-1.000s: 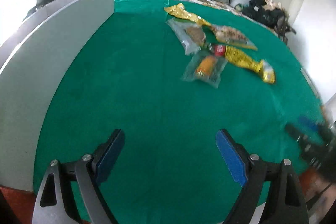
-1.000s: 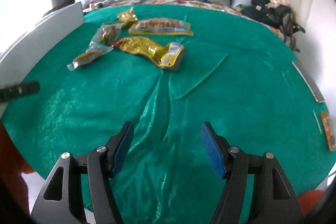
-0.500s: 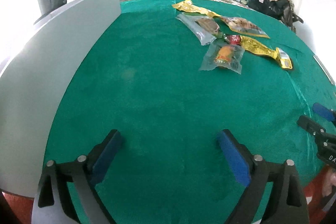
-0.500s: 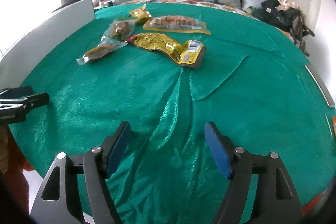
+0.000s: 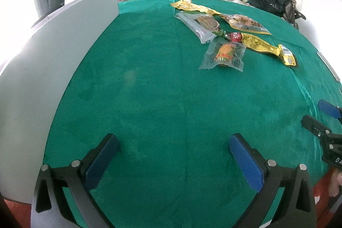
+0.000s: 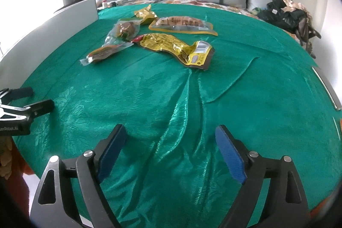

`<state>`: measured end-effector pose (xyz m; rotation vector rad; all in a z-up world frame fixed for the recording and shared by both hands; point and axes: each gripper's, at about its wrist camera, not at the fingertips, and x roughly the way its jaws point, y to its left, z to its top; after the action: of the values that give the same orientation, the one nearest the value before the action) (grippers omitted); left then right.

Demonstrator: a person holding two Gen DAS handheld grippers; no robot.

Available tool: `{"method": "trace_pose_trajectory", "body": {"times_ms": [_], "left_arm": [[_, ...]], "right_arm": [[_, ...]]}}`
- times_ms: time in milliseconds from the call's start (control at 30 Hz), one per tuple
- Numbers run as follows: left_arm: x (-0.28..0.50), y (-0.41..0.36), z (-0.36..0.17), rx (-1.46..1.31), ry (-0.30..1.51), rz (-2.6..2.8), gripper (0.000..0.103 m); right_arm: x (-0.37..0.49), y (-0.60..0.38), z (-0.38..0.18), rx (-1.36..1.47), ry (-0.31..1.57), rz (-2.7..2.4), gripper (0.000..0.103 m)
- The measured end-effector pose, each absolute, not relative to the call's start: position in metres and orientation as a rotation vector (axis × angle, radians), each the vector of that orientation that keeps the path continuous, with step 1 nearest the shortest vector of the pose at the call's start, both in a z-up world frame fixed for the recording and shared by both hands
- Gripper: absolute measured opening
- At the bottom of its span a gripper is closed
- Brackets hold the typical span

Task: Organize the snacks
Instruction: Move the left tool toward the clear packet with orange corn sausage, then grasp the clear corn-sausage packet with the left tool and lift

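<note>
Left gripper [image 5: 173, 155]: held with jaws wide apart, nothing between them, low over the near edge of the green cloth [image 5: 149, 89].
Right gripper [image 6: 168, 149]: likewise spread and empty, above a creased patch of cloth.
Snacks: five packets are clustered toward the far edge, overlapping. The clear packet [image 5: 224, 55] lies nearest; the long yellow packet [image 6: 177, 48] is beside it.
White panel [image 5: 42, 61]: stands along the left edge.
Step in hand: an approach is judged under way (nothing gripped yet).
Advice: the outermost packet should be taken by a flat sealed edge, so neighbours are not dragged.
</note>
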<state>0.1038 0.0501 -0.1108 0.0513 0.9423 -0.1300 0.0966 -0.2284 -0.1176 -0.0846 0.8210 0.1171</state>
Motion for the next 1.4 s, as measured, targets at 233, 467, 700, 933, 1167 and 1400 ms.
{"method": "trace_pose_trajectory", "body": {"times_ms": [233,467,700,933,1167,1400], "left_arm": [[0.104,0.049,-0.111,0.054,0.956,-0.132,0.103],[0.110,0.048,-0.109,0.045,1.019,-0.141,0.103],[0.151,0.028,-0.082,-0.062,1.124,-0.328,0.102],[0.222,-0.036,-0.067,0.161,1.163,-0.400,0.102],[0.251,-0.049,-0.094,0.180,1.188,-0.299,0.055],[0.201,0.004,-0.102,0.036,1.134,-0.168,0.045]], "right_arm": [[0.098,-0.227,-0.117,-0.086,0.829,0.127,0.090],[0.099,-0.228,-0.118,-0.092,0.828,0.140,0.092],[0.099,-0.227,-0.118,-0.095,0.829,0.146,0.092],[0.100,-0.227,-0.118,-0.101,0.831,0.156,0.093],[0.100,-0.228,-0.118,-0.104,0.837,0.166,0.093],[0.100,-0.228,-0.118,-0.106,0.839,0.170,0.093]]}}
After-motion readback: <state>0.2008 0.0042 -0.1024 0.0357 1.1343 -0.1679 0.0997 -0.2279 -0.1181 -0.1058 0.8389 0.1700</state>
